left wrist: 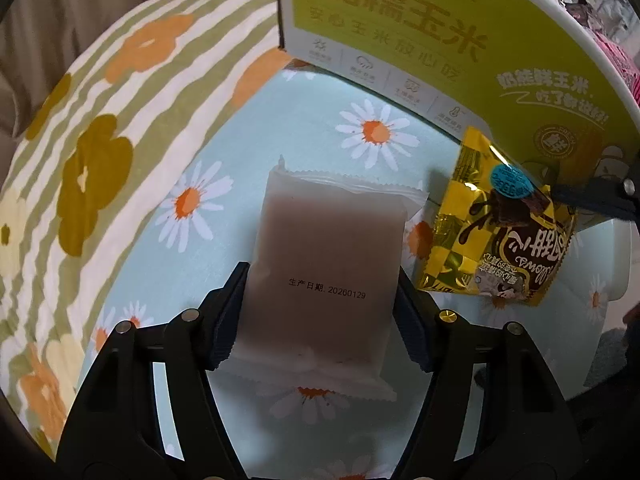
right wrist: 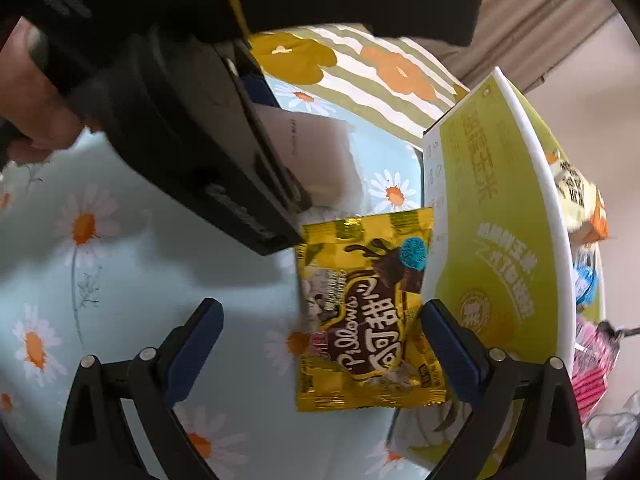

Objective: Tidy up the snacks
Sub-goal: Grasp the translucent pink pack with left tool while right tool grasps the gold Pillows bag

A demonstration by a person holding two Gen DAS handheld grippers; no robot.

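My left gripper (left wrist: 320,284) is shut on a frosted clear packet with a brown bar inside (left wrist: 332,252), its fingers pressing the packet's two long sides just above the daisy cloth. The packet also shows in the right wrist view (right wrist: 316,152), held by the left gripper's black body (right wrist: 192,128). A yellow Pillows chocolate snack bag (left wrist: 500,224) lies on the cloth beside the box, to the packet's right. My right gripper (right wrist: 320,320) is open, its blue-padded fingers on either side of the yellow bag (right wrist: 368,312), the right finger close to the box wall.
A yellow-green and white cardboard box (left wrist: 420,28) stands at the back right and holds several snack packs (right wrist: 580,196). A light blue daisy-print cloth (left wrist: 320,112) covers the surface. A striped flower-print cushion (left wrist: 100,128) lies on the left. Pink packets (right wrist: 592,364) lie far right.
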